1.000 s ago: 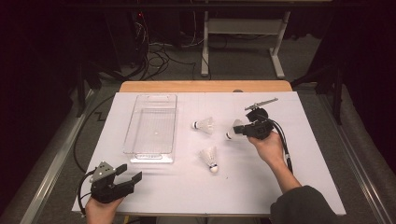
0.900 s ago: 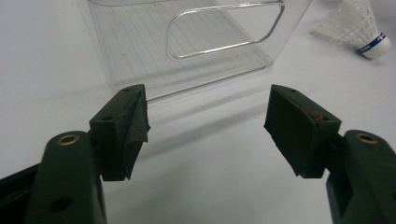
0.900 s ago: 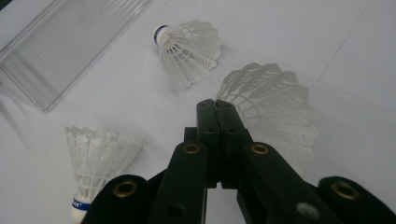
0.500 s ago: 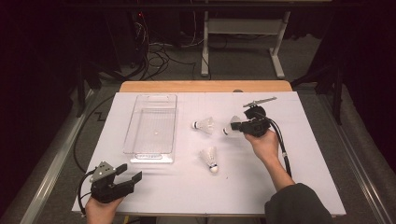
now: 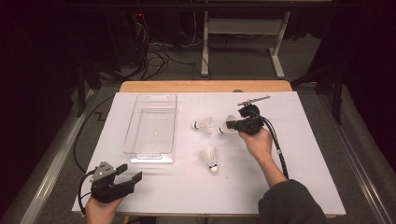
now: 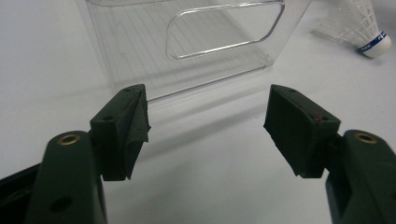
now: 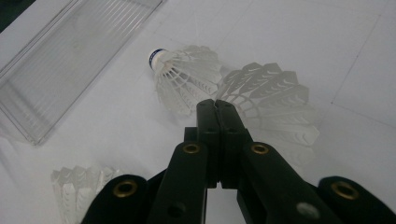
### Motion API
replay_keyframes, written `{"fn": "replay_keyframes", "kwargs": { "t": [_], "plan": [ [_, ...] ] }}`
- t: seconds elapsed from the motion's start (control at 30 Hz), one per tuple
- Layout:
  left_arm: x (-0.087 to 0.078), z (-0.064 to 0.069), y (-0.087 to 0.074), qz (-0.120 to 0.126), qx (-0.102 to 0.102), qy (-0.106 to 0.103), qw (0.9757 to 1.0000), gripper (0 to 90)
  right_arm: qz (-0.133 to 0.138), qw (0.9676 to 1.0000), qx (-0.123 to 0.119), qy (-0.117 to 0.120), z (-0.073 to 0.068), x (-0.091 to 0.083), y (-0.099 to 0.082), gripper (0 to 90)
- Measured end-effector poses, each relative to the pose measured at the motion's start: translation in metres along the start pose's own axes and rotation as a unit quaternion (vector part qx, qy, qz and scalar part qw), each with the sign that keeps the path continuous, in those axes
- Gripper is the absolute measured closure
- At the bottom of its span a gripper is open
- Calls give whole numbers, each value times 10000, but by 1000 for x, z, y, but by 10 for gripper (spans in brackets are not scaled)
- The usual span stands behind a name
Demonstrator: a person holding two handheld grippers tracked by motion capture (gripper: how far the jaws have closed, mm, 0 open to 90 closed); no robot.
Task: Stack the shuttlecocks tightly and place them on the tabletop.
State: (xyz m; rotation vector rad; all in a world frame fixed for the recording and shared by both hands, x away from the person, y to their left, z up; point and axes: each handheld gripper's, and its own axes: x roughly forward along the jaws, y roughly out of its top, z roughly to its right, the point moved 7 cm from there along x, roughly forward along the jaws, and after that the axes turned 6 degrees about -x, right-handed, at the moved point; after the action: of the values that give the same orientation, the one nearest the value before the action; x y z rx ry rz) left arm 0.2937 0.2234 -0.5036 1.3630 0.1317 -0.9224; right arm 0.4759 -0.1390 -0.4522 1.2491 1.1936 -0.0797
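High view | right claw [image 5: 229, 125] level, closed on shuttlecock [image 5: 229, 122] skirt | left claw [image 5: 132, 175] wide, empty

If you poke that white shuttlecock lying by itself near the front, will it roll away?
Probably it would curl round rather than roll straight: the shuttlecock lies on its side, its feather skirt far wider than its small cork tip. It looks very light, so a nudge may send it skidding over the smooth white table. The thin feathers look easy to bend, so a hard squeeze could crush them.

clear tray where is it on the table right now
In the high view the clear tray lies left of centre on the table, left of the shuttlecocks, beyond the open left gripper.
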Motion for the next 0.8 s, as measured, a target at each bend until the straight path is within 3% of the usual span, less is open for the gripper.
{"fn": "replay_keyframes", "kwargs": {
  "t": [0.8],
  "plan": [
    [0,1,0,-2,44,-9,10000,315,91,9999,-67,-16,-15,25,20,900]
  ]
}}
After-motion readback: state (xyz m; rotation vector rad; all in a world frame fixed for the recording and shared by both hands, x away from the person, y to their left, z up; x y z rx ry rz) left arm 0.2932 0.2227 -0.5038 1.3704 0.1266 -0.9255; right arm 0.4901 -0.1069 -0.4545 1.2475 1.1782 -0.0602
